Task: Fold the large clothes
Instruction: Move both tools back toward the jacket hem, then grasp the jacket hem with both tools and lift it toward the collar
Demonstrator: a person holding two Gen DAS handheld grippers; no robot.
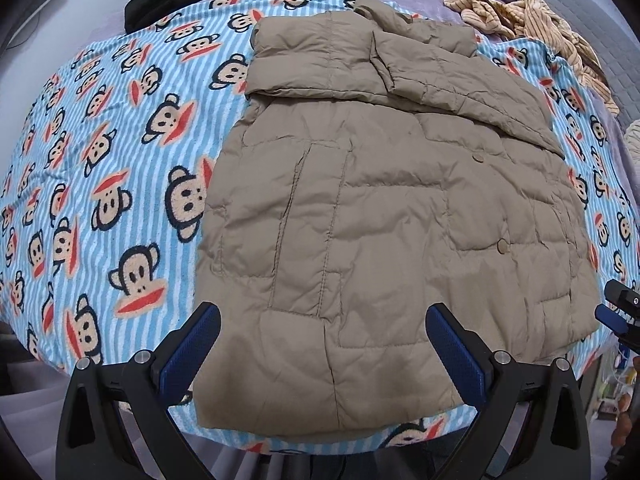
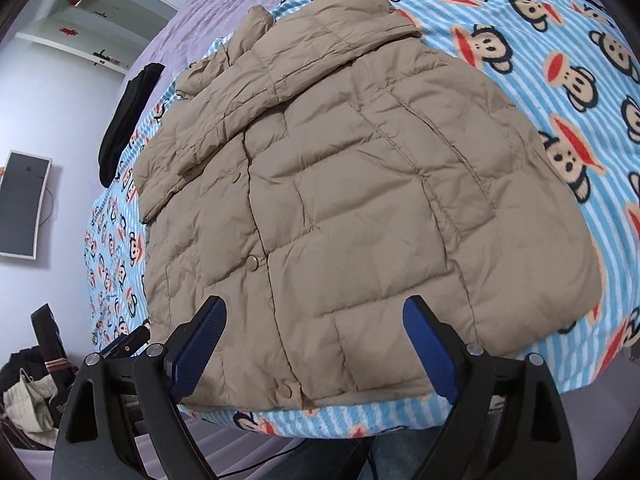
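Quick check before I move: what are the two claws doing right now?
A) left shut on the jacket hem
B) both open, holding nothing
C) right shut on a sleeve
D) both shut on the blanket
B: the left claw and right claw both stand spread above the tan jacket's hem, with nothing pinched between them.

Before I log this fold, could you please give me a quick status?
Both hand-held grippers open, left, right, at hem. Tan puffer jacket flat on monkey blanket, sleeves folded in. Nothing in the way.
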